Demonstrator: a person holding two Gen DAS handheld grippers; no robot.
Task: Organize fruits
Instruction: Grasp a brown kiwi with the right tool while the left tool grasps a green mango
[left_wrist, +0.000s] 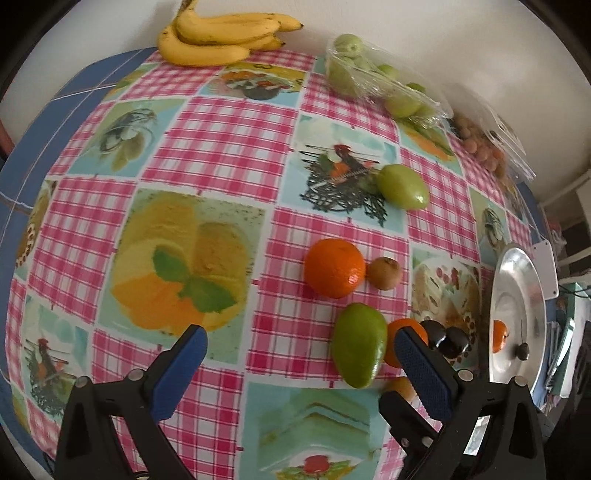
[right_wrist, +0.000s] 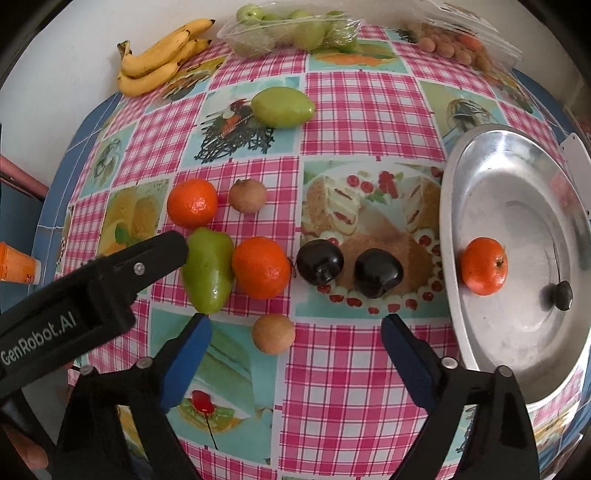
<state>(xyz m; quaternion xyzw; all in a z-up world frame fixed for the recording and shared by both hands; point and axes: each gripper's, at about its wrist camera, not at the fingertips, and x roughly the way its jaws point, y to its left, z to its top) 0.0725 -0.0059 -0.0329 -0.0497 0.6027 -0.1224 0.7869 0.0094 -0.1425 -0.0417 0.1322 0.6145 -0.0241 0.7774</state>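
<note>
My right gripper (right_wrist: 295, 328) hangs open over the checked tablecloth, with a small brown fruit (right_wrist: 273, 334) lying loose between its blue pads. Just beyond sit a tangerine (right_wrist: 260, 267), two dark plums (right_wrist: 319, 262) and a green mango (right_wrist: 208, 269). A black finger (right_wrist: 147, 258) of the left gripper reaches in beside that mango. In the left wrist view my left gripper (left_wrist: 301, 350) is open and holds nothing; the green mango (left_wrist: 360, 345) lies near its right pad. The silver plate (right_wrist: 517, 177) at right holds a tangerine (right_wrist: 484, 271) and a dark cherry (right_wrist: 563, 293).
Further back lie another tangerine (right_wrist: 192, 203), a brown fruit (right_wrist: 247, 195) and a second green mango (right_wrist: 282, 107). Bananas (right_wrist: 159, 59), a clear tray of green fruit (right_wrist: 291, 31) and a box of small brown fruit (right_wrist: 458, 44) line the wall. An orange container (right_wrist: 16, 267) stands off the left edge.
</note>
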